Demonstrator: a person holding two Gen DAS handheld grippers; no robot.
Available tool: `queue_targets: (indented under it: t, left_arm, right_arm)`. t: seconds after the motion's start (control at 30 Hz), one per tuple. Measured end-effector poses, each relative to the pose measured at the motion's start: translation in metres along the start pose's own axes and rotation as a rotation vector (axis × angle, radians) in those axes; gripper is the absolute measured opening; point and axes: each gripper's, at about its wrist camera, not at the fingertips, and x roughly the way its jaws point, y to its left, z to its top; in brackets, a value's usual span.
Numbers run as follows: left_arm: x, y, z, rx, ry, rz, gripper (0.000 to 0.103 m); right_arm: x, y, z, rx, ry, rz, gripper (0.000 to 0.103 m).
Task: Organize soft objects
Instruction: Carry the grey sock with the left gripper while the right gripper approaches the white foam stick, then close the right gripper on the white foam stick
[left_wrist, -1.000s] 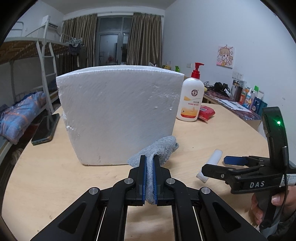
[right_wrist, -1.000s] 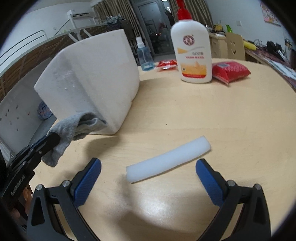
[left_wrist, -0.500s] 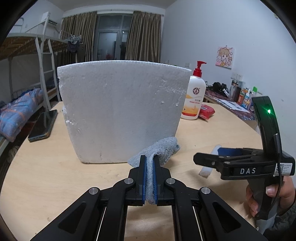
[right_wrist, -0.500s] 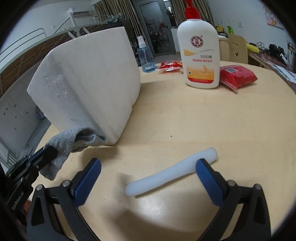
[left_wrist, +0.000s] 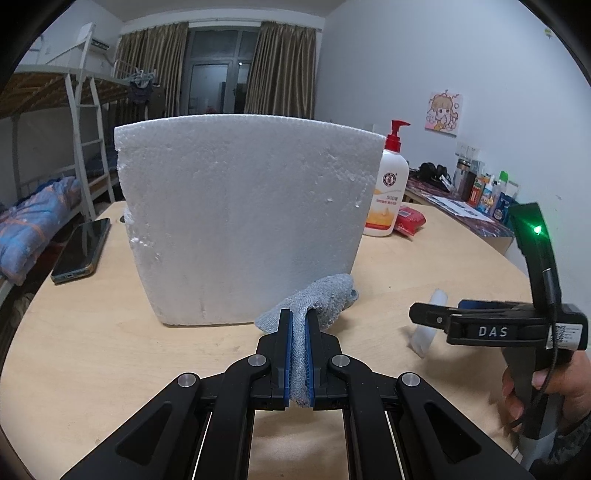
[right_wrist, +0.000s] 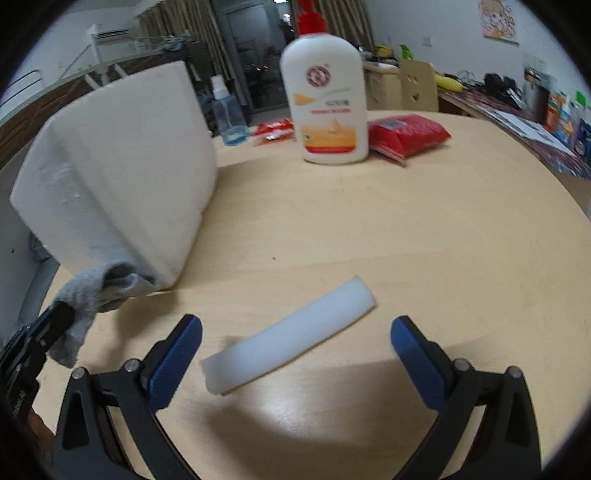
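Left gripper (left_wrist: 299, 347) clenched on the grey sock (left_wrist: 325, 301), right gripper (right_wrist: 295, 341) spread wide over the foam strip (right_wrist: 291, 334), which could roll free if pinched off-centre.

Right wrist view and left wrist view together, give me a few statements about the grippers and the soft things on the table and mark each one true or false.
1. The left gripper is shut on the grey cloth. True.
2. The right gripper is clamped on the white foam strip. False: its jaws stand wide open, with the strip lying on the table between them.
3. The grey cloth lies against a lower corner of the white foam box. True.
4. The lotion bottle lies on its side. False: it stands upright.
5. A red packet lies beside the lotion bottle. True.
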Motion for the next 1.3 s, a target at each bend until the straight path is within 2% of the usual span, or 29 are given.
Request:
queue_targets:
  t: [0.1,0.17,0.23,0.3,0.57,0.67,0.83,1.1,1.17,1.27,1.3]
  left_arm:
    - [-0.002,0.004,0.000,-0.008,-0.009,-0.002,0.006]
    - [-0.003,0.006,0.000,-0.013,-0.011,-0.003,0.006]
    - [-0.004,0.007,0.000,-0.010,-0.014,-0.001,0.006]
    - [-0.007,0.008,0.000,-0.007,-0.022,0.009,0.006]
    - [-0.012,0.014,0.000,-0.018,-0.032,0.022,0.006]
    - [-0.014,0.013,-0.001,-0.011,-0.036,0.024,0.006]
    - [-0.017,0.015,-0.002,-0.011,-0.042,0.035,0.006]
    - [-0.019,0.017,-0.001,-0.012,-0.052,0.037,0.006]
    - [-0.018,0.017,-0.002,-0.012,-0.048,0.038,0.006]
    - [-0.020,0.018,-0.002,-0.019,-0.048,0.038,0.006]
    - [-0.021,0.019,-0.002,-0.022,-0.053,0.043,0.006]
  right_arm:
    - [0.003,0.004,0.002,0.016,-0.002,-0.036,0.102]
    - [0.004,0.006,0.003,0.025,0.003,-0.049,0.095]
    - [0.005,0.008,0.006,0.028,-0.003,-0.085,0.075]
    - [0.007,0.008,0.009,0.035,0.005,-0.112,0.066]
    - [0.012,0.015,0.013,0.054,-0.001,-0.150,0.062]
    - [0.013,0.019,0.016,0.016,-0.029,-0.137,0.041]
    - [0.010,0.012,0.022,0.018,-0.050,-0.074,0.021]
    - [-0.004,0.022,0.021,-0.011,-0.065,0.002,0.021]
    - [-0.007,0.020,0.021,0.005,-0.045,0.012,0.022]
    - [-0.008,0.016,0.017,0.037,-0.024,0.033,0.045]
    - [-0.008,0.016,0.016,0.047,-0.018,0.029,0.058]
